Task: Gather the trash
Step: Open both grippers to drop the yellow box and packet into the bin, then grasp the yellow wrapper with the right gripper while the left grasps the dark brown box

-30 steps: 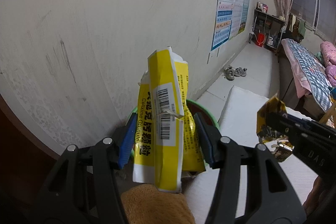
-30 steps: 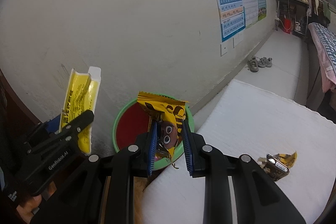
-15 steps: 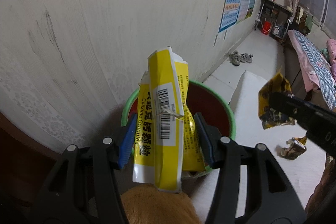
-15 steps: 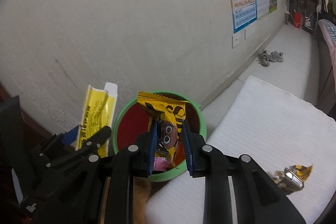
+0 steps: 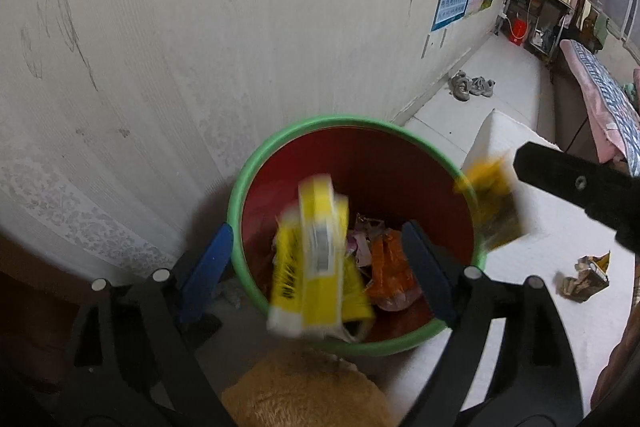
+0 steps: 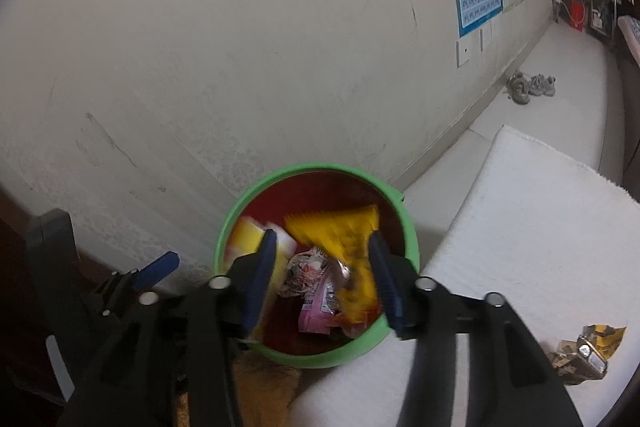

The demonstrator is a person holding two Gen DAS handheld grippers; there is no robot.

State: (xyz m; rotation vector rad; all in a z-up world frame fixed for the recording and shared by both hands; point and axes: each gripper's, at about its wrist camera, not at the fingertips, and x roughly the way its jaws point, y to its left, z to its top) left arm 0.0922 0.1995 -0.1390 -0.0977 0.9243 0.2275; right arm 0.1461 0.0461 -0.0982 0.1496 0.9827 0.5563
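A bin with a green rim [image 5: 344, 119] and a red inside stands against the wall, with several wrappers lying in it. My left gripper [image 5: 318, 267] hangs over it, its jaws opening. The yellow packet [image 5: 316, 255] is blurred between them, free of both pads. In the right wrist view the same rim [image 6: 320, 167] lies under my right gripper [image 6: 324, 279], whose jaws are also opening. The yellow-brown snack wrapper [image 6: 340, 231] is blurred between them, loose over the bin. My right gripper's black finger [image 5: 576, 183] shows at the right.
A crumpled gold wrapper [image 6: 588, 351] lies on the white mat [image 6: 540, 227] right of the bin. The wall [image 5: 240, 27] rises just behind the bin. A tan fuzzy thing [image 5: 304, 391] sits at its near side. Shoes [image 6: 532, 87] lie far off by the wall.
Both grippers have come down and forward over the bin, and both have opened. The yellow packet and the snack wrapper, held before, now drop blurred toward the bin.
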